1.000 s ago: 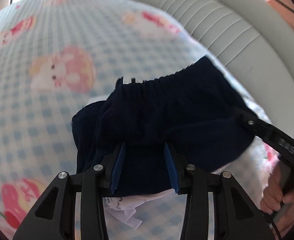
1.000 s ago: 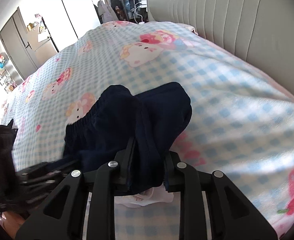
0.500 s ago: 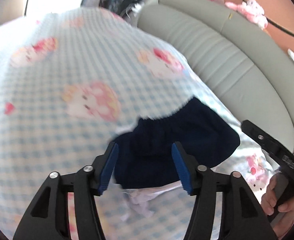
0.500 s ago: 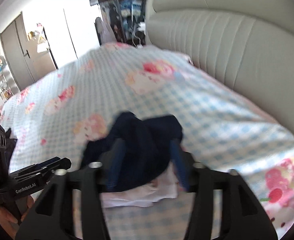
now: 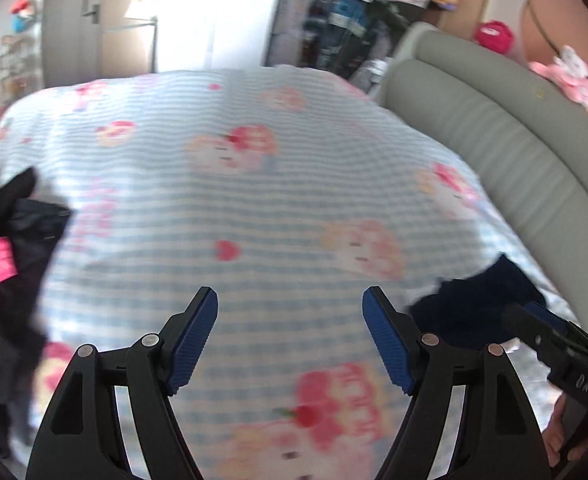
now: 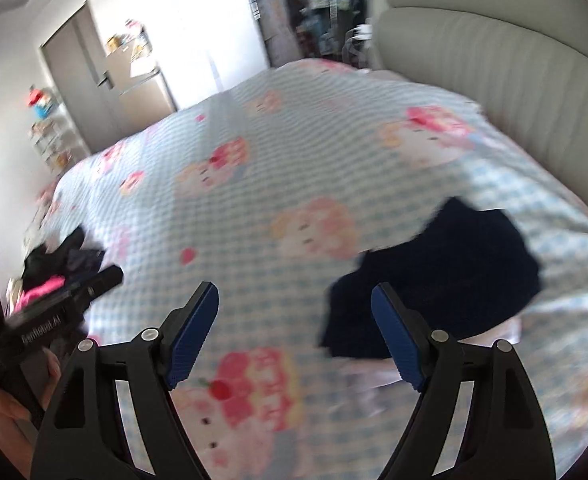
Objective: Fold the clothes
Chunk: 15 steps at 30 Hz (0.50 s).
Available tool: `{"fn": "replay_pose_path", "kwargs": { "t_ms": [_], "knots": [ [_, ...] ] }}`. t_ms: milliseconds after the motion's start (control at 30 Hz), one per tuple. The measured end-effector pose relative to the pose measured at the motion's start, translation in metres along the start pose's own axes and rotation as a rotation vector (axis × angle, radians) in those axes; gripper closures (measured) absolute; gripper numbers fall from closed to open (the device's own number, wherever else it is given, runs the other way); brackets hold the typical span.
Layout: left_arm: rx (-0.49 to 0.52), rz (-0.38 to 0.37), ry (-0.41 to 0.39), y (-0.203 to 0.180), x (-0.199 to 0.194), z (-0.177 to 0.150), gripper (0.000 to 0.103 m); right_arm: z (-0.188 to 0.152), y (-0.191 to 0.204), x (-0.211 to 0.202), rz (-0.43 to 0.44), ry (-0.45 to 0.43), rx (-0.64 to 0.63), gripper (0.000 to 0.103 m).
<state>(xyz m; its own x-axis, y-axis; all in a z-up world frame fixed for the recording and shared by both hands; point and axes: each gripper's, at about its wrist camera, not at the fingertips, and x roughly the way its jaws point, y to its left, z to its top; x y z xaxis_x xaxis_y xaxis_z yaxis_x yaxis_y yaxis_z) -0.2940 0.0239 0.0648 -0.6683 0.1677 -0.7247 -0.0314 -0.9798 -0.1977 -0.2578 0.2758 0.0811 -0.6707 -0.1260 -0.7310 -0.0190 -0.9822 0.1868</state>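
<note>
A folded navy garment (image 6: pixel 453 272) lies on the checked bedspread (image 6: pixel 294 160) near the grey headboard, on top of a white garment (image 6: pixel 497 330) that peeks out below it. In the left wrist view the navy garment (image 5: pixel 477 304) sits at the right, partly behind a black finger (image 5: pixel 533 322) of my right gripper. My left gripper (image 5: pixel 290 300) hangs above bare bedspread, jaws opening, nothing between them. My right gripper (image 6: pixel 294 294) is just left of the navy garment, jaws also opening and empty.
A heap of dark and pink clothes (image 5: pixel 10 240) lies at the bed's left edge, seen too in the right wrist view as a clothes heap (image 6: pixel 58 264). The padded headboard (image 5: pixel 493 128) runs along the right. A door and cluttered shelves stand beyond the bed.
Both grippers let go of the navy garment, opened wide, and rose and pulled back and to the left. The garment stays folded on the bed at the right.
</note>
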Motion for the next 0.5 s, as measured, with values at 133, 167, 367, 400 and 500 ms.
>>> {"fn": "replay_pose_path", "kwargs": {
  "t_ms": [133, 167, 367, 400, 500],
  "knots": [
    [-0.054, 0.098, 0.017, 0.048, -0.015, -0.005, 0.024, -0.016, 0.054, 0.005, 0.040, 0.023, -0.069, 0.023],
    [-0.057, 0.116, 0.018, 0.056, -0.019, -0.009, 0.024, -0.021, 0.066, 0.005, 0.051, 0.027, -0.083, 0.023],
    [-0.063, 0.201, 0.013, 0.097, -0.052, -0.033, 0.024, -0.048, 0.117, -0.002, 0.057, 0.035, -0.114, 0.023],
    [-0.058, 0.214, 0.008, 0.101, -0.057, -0.037, 0.024, -0.053, 0.123, -0.004, 0.050, 0.041, -0.114, 0.023],
    [-0.041, 0.258, -0.028, 0.108, -0.085, -0.051, 0.024, -0.065, 0.136, -0.014, 0.064, 0.041, -0.126, 0.023]
  ]
}}
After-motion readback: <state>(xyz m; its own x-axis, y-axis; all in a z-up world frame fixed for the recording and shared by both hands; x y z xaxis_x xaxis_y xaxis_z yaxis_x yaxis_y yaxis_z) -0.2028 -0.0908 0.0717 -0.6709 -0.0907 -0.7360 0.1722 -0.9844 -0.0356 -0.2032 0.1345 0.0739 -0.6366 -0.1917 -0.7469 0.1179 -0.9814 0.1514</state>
